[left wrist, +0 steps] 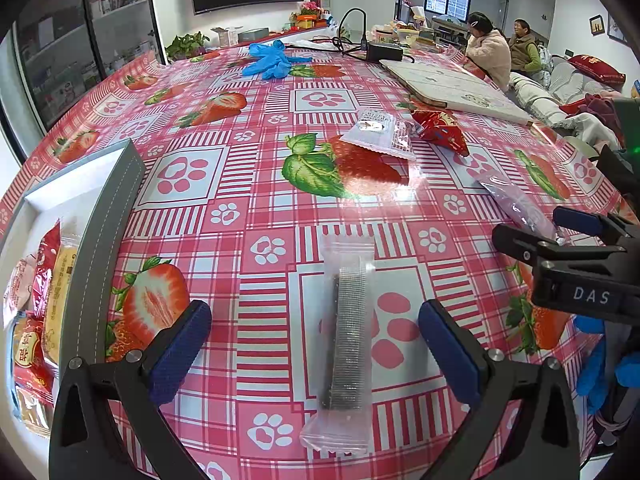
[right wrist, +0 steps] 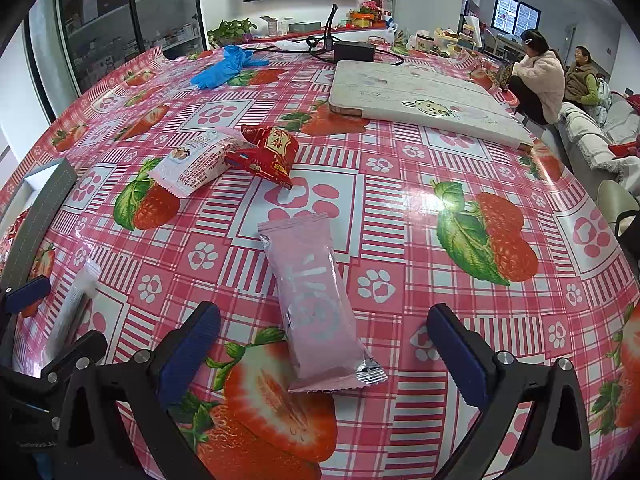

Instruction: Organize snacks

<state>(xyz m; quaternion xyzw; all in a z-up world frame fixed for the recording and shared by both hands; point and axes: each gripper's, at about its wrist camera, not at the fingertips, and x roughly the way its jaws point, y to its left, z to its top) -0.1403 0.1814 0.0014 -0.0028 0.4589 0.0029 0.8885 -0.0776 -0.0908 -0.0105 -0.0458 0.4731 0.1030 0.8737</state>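
Left hand-held gripper [left wrist: 315,354]: jaws spread wide, holding nothing. The clear-wrapped snack bar [left wrist: 347,344] lies flat on the counter [left wrist: 256,200] between its two blue pads, lengthwise along the fingers, touching neither pad.

Right hand-held gripper [right wrist: 324,354]: jaws spread wide, holding nothing. The pink snack packet [right wrist: 318,304] lies flat on the counter between its fingers, slightly askew, its crimped silver end nearest the camera; no contact with either pad.

Grey-rimmed box [left wrist: 108,216]: at the counter's left edge, holding several wrapped snacks [left wrist: 44,292] in red and yellow. Only one corner and one wall of it show; the rest is cut off by the frame.

White snack packet [right wrist: 200,162] and red snack packet [right wrist: 270,152]: farther in toward the counter's middle, touching, the red one overlapping the white one's end. Their print is too small to read.

Blue gloves [right wrist: 224,66], a black adapter with cable [right wrist: 354,51] and a white folded pad [right wrist: 424,96]: toward the far edge of the counter.
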